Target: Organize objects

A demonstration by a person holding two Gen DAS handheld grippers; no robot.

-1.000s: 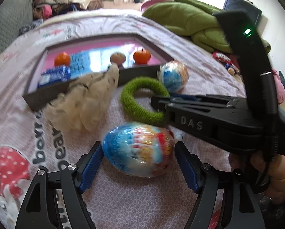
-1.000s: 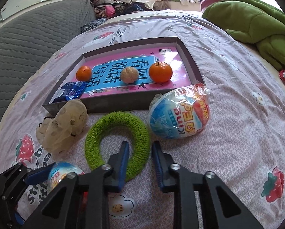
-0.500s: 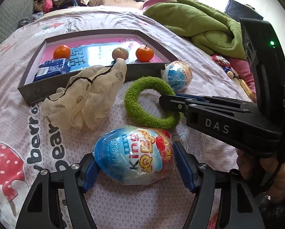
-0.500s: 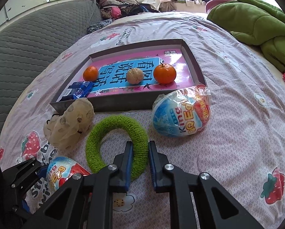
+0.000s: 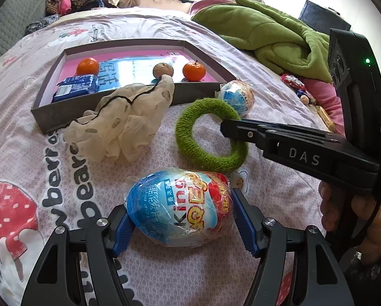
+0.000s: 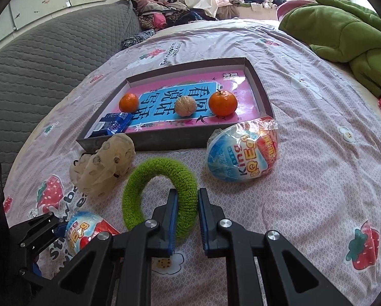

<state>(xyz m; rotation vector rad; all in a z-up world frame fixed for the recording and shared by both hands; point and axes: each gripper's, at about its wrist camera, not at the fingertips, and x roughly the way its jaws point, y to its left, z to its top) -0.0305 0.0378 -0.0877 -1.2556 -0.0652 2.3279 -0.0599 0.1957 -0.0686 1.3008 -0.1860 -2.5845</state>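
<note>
A rumpled green blanket lies on the strawberry-print bedsheet, with a grey quilted headboard opposite and piled clothes beyond.

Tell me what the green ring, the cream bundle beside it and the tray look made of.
Green ring: soft, fuzzy fabric, probably terry or chenille, matte; its surface is nubbly pile.
Cream bundle: thin sheer cloth, likely a gauzy spotted scarf or pouch; it crumples loosely and a dark cord runs through it.
Tray: seemingly cardboard, matte grey walls with thin straight edges; the printed pink sheet inside looks glossy.
</note>
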